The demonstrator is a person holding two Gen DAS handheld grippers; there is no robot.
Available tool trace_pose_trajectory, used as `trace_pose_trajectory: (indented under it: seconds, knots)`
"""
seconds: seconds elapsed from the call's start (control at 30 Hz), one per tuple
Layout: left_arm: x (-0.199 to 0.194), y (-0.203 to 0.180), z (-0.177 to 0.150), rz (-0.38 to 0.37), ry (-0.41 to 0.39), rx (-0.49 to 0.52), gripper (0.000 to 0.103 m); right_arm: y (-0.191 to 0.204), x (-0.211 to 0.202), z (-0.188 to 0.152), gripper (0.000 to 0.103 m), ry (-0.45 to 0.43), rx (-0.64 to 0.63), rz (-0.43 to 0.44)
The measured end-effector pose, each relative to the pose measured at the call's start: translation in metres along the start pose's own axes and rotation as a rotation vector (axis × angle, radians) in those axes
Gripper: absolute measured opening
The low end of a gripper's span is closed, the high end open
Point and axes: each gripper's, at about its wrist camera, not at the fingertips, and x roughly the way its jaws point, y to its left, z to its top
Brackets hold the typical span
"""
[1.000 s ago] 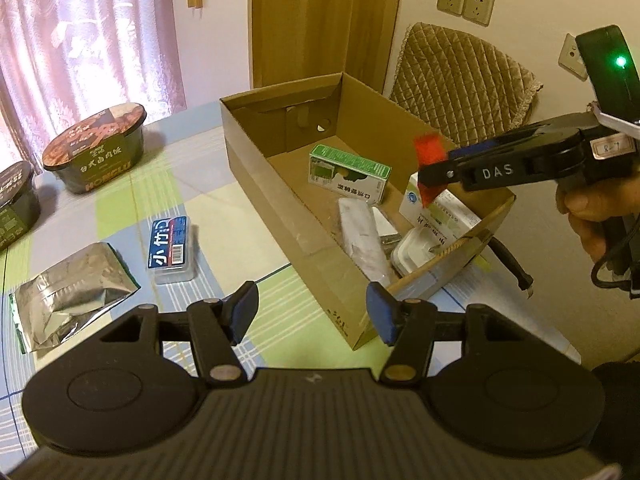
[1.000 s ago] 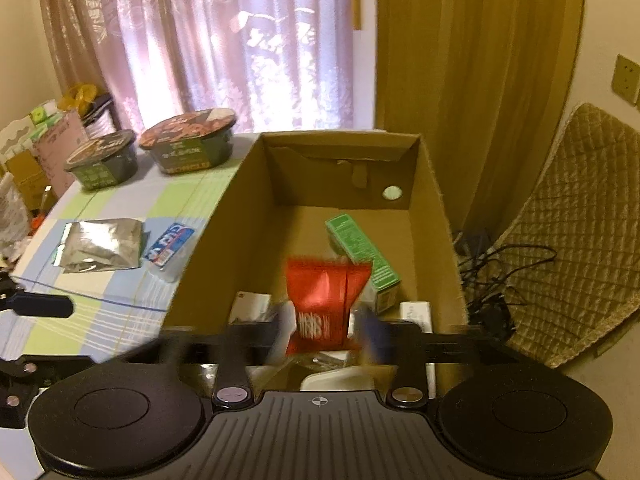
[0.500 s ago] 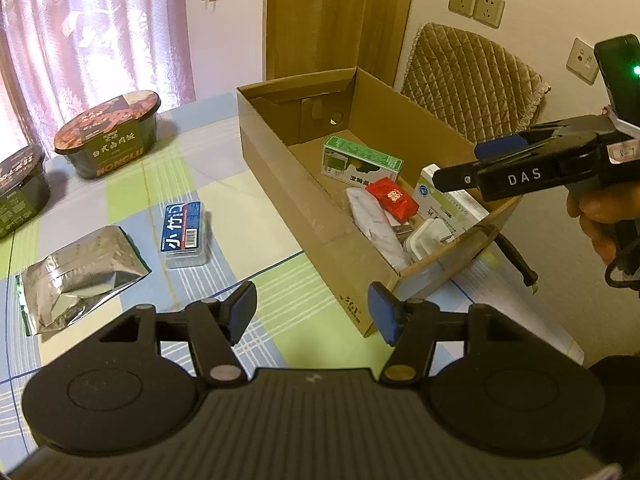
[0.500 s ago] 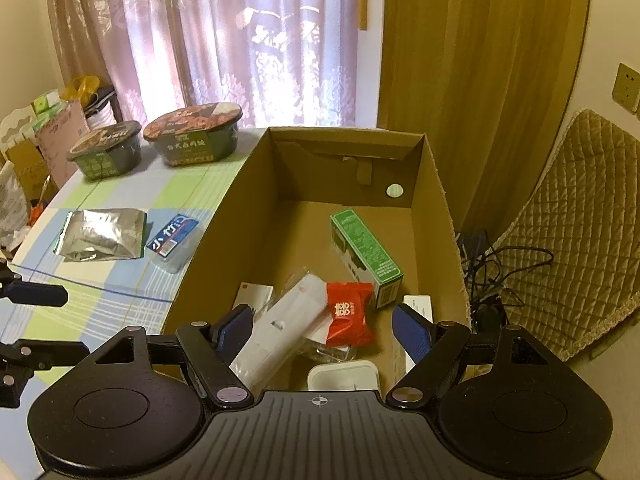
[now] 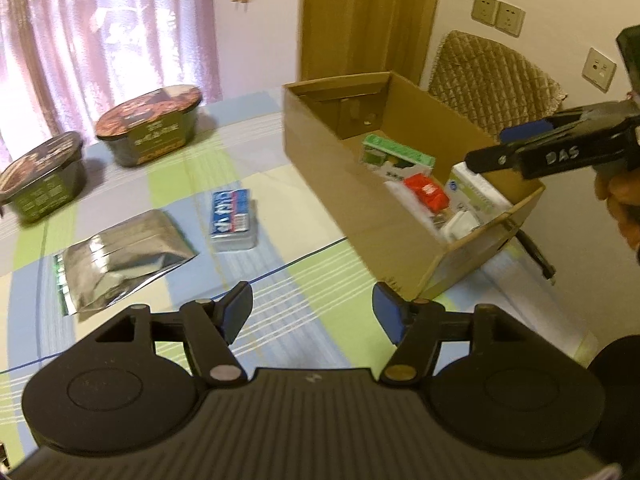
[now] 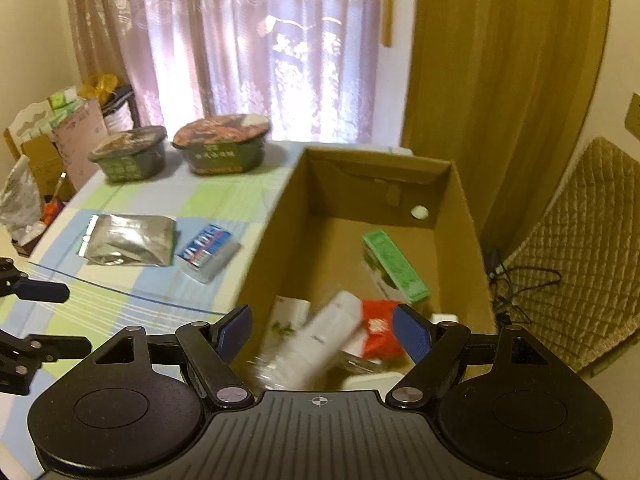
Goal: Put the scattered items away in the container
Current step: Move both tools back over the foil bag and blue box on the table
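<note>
I am holding the left gripper (image 5: 312, 314) above the checked tablecloth (image 5: 168, 184), and its two blue-padded jaws are standing wide apart with nothing between them. I am keeping the right gripper (image 6: 322, 330) over the near end of the cardboard box (image 6: 464, 216); its jaws are also spread and empty. In the left wrist view this gripper (image 5: 486, 160) is showing from the side, above the right corner of the box (image 5: 332, 184), with a hand (image 5: 622, 208) gripping its handle. Inside the box a red packet (image 6: 378, 330) is lying beside a white tube-like pack (image 6: 320, 340), which is looking blurred, and a green carton (image 6: 394, 266) is lying further back, near the right wall. A small white box (image 5: 478, 192) is resting at the near right corner, and a white lidded tub (image 5: 460, 222) is lying beside it. Outside the box, on the tablecloth, a silver foil pouch (image 5: 120, 264) is lying flat, and just beside it a blue-labelled clear case (image 5: 234, 220). Further back, near the curtain, two noodle bowls (image 5: 150, 124) are standing next to each other, well apart from the box. A quilted chair (image 5: 492, 80) is standing behind the box.
</note>
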Motion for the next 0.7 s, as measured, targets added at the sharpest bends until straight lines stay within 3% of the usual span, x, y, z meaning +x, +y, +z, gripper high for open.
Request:
trace_pose_trajectory:
  seconds: [0.33, 0.5, 0.7]
  knots:
    - [-0.020, 0.069, -0.025, 0.100, -0.002, 0.037, 0.075, 0.080, 0.001, 0.022, 0.083, -0.041, -0.064, 0.106]
    - [-0.018, 0.105, -0.032, 0.150, 0.000, 0.172, 0.083, 0.121, 0.022, 0.030, 0.083, -0.025, -0.096, 0.161]
    - [0.002, 0.142, -0.023, 0.121, 0.009, 0.376, 0.090, 0.157, 0.071, 0.030, 0.083, 0.025, -0.098, 0.184]
